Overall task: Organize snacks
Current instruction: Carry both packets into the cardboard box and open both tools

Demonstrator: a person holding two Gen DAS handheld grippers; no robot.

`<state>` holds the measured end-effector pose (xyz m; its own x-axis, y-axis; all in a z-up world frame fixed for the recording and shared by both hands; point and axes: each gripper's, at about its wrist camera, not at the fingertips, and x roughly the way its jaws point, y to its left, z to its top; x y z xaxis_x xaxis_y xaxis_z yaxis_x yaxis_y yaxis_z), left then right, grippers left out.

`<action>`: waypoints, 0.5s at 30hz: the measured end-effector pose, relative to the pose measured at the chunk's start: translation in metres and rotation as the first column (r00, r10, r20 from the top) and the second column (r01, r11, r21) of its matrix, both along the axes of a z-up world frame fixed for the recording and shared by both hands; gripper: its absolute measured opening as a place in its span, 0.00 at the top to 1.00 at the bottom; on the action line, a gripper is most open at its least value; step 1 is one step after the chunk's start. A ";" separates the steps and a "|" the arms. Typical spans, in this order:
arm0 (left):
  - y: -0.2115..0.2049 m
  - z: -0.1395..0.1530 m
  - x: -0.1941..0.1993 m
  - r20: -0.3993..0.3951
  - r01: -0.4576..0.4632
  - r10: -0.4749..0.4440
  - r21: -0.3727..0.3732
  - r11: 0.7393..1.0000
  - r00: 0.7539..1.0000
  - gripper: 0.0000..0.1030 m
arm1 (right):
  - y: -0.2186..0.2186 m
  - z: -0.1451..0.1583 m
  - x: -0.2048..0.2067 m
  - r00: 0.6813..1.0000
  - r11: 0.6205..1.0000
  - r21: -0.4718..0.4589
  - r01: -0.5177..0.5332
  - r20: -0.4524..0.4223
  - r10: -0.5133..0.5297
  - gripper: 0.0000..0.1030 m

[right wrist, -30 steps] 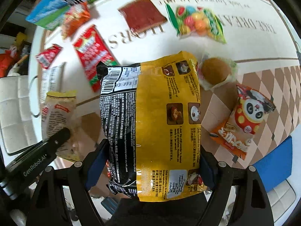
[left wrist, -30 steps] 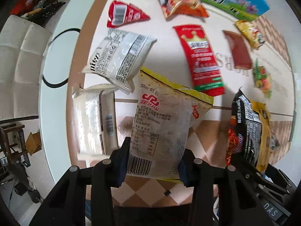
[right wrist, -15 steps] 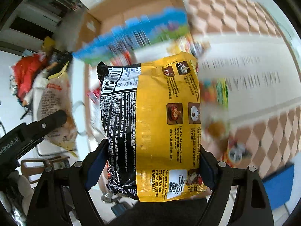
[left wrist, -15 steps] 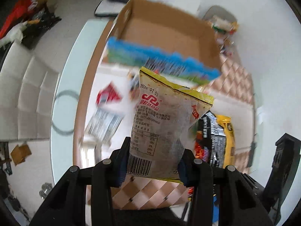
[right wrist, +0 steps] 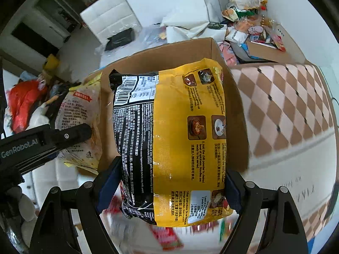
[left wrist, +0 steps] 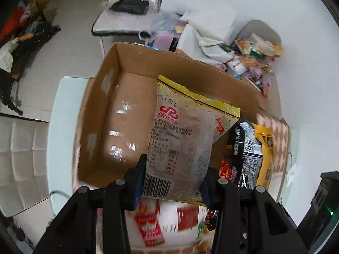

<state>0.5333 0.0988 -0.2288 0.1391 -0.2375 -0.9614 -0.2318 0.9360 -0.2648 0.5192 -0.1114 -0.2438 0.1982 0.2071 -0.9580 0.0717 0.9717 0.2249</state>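
My left gripper (left wrist: 172,180) is shut on a pale snack bag with a yellow top (left wrist: 182,139) and holds it above the near edge of an open cardboard box (left wrist: 127,114). My right gripper (right wrist: 169,180) is shut on a yellow and black noodle pack (right wrist: 178,131), held over the same box (right wrist: 190,48). The noodle pack also shows in the left wrist view (left wrist: 252,152), and the pale bag (right wrist: 82,114) and left gripper arm (right wrist: 42,141) show in the right wrist view. The visible part of the box floor is bare.
Blurred snack packets (left wrist: 150,226) lie on the table below the grippers. The checkered tablecloth (right wrist: 286,110) runs right of the box. Beyond the box are a white chair (left wrist: 127,21) and a chair heaped with snacks (left wrist: 254,55).
Both grippers have lifted their packets off the table and swung forward toward the cardboard box, which now fills the view; the loose snacks have dropped to the bottom edge.
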 end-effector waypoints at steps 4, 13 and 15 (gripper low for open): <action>0.000 -0.049 0.043 -0.076 -0.017 0.015 -0.025 1.000 0.997 0.61 | 0.004 -0.041 0.047 0.999 1.000 -0.029 0.005 -0.043 -0.007 0.16; -0.013 -0.112 0.077 -0.164 -0.008 0.005 -0.019 1.000 0.986 0.61 | 0.009 -0.115 0.098 0.994 0.996 -0.087 -0.032 -0.111 0.023 0.16; -0.015 -0.116 0.080 -0.171 0.000 -0.003 -0.015 1.000 0.985 0.61 | 0.010 -0.121 0.103 0.993 0.995 -0.092 -0.038 -0.114 0.028 0.16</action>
